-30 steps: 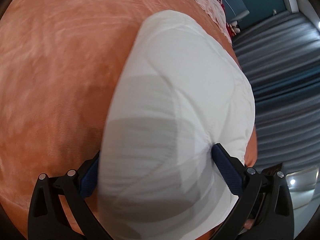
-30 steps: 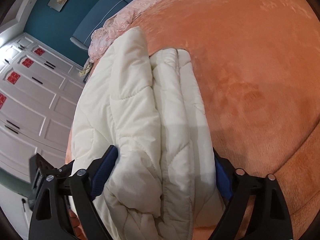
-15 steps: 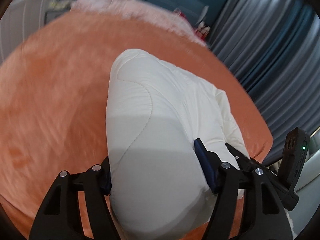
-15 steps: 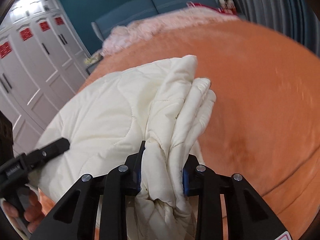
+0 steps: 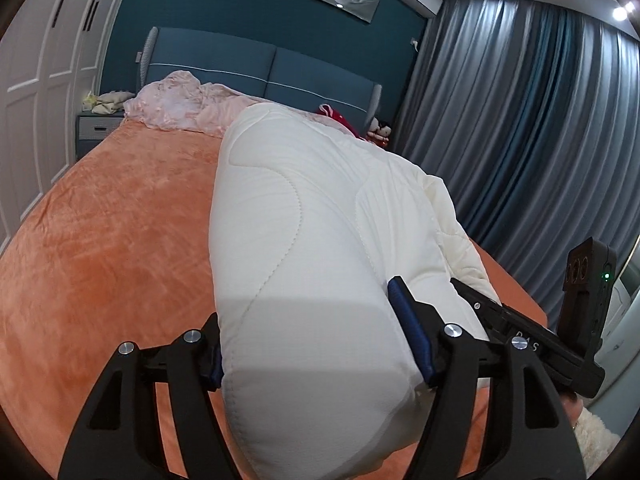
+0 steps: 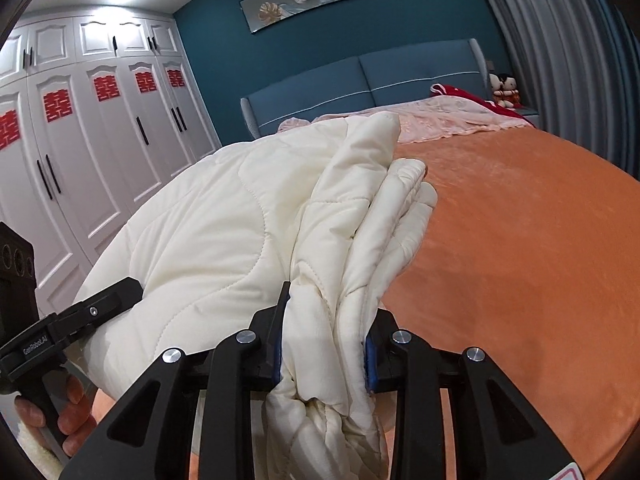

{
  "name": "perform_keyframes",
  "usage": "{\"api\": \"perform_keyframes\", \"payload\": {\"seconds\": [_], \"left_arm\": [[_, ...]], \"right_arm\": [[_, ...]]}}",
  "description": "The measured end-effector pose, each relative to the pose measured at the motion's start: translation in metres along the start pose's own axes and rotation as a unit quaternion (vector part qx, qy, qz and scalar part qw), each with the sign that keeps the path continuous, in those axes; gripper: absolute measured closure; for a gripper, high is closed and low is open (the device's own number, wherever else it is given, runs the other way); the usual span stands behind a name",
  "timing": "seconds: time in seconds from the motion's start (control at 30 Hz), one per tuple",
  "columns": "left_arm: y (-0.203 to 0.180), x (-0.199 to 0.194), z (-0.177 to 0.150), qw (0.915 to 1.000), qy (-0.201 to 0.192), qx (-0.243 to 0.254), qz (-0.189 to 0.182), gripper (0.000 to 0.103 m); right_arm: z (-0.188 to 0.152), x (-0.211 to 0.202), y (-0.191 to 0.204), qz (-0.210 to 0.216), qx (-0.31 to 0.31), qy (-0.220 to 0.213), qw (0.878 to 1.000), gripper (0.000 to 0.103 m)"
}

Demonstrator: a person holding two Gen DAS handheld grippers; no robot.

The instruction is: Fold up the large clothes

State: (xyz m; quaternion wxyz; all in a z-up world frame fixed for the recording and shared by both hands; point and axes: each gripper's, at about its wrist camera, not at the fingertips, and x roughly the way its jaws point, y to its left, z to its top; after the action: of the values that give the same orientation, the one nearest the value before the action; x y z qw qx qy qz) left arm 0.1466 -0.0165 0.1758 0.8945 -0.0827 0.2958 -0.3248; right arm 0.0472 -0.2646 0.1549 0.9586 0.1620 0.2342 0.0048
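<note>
The left gripper [image 5: 316,344] clamps a thick folded bulk of the white quilt [image 5: 304,248], its blue-padded fingers [image 5: 410,336] set fairly wide and pressing into both sides of the padding. From this camera the quilt runs away toward 12 o'clock as a long rounded roll lying on the orange bedspread [image 5: 108,248], with looser layers spilling off toward 3 o'clock. The other tool shows at 4 o'clock, just beside the quilt's edge.

The right gripper [image 6: 324,348] pinches a bunched stack of quilt [image 6: 224,216] edges, jaws narrow and squeezed on the gathered layers, which hang down past the fingers toward 6 o'clock. The rest of the quilt spreads toward 10 o'clock, and the orange bedspread [image 6: 520,240] fills the view from 2 to 5 o'clock. At 8 o'clock the person's left hand [image 6: 68,412] grips the handle of the left tool.

At 12 o'clock in both views sit a pink blanket [image 5: 180,100] and a blue headboard [image 5: 280,68]. Grey-blue curtains [image 5: 520,140] hang at 2 o'clock in the left view; white wardrobe doors [image 6: 80,152] with red paper cutouts stand at 9 to 10 o'clock in the right view.
</note>
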Motion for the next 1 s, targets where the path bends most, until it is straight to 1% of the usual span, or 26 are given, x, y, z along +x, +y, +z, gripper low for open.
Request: {"api": "perform_keyframes", "payload": {"seconds": [0.13,0.23,0.3,0.47,0.6,0.67,0.73,0.77,0.8,0.83,0.93,1.0], "left_arm": [[0.034,0.038,0.005,0.9998,0.010,-0.017,0.004,0.037],[0.058,0.058,-0.007,0.9993,0.017,-0.032,0.004,0.037],[0.068,0.071,-0.013,0.9990,0.021,-0.038,0.005,0.037],[0.101,0.118,-0.039,0.9967,0.049,-0.063,0.012,0.037],[0.125,0.151,-0.070,0.9923,0.085,-0.086,0.027,0.036],[0.134,0.155,-0.083,0.9913,0.085,-0.097,0.028,0.032],[0.139,0.154,-0.093,0.9911,0.081,-0.101,0.030,0.027],[0.140,0.153,-0.098,0.9903,0.083,-0.105,0.036,0.023],[0.142,0.153,-0.100,0.9894,0.085,-0.110,0.043,0.018],[0.144,0.152,-0.100,0.9886,0.086,-0.113,0.050,0.017],[0.140,0.141,-0.094,0.9861,0.099,-0.111,0.074,0.015],[0.132,0.128,-0.087,0.9848,0.104,-0.092,0.105,0.015]], "right_arm": [[0.005,0.046,-0.002,-0.006,-0.010,0.013,1.000,0.074],[0.003,0.078,-0.004,-0.016,-0.019,0.030,0.999,0.074],[-0.001,0.097,-0.004,-0.025,-0.028,0.043,0.998,0.074],[-0.023,0.146,-0.020,-0.036,-0.027,0.085,0.995,0.074],[-0.053,0.182,-0.032,-0.050,-0.024,0.126,0.990,0.073],[-0.064,0.186,-0.034,-0.050,-0.023,0.126,0.991,0.071],[-0.070,0.190,-0.036,-0.047,-0.016,0.131,0.990,0.064],[-0.072,0.191,-0.037,-0.046,-0.014,0.134,0.990,0.062],[-0.073,0.192,-0.038,-0.046,-0.012,0.137,0.989,0.057],[-0.071,0.192,-0.038,-0.044,-0.008,0.141,0.989,0.055],[-0.065,0.183,-0.040,-0.033,0.015,0.157,0.987,0.054],[-0.062,0.170,-0.042,-0.030,0.035,0.162,0.986,0.051]]}}
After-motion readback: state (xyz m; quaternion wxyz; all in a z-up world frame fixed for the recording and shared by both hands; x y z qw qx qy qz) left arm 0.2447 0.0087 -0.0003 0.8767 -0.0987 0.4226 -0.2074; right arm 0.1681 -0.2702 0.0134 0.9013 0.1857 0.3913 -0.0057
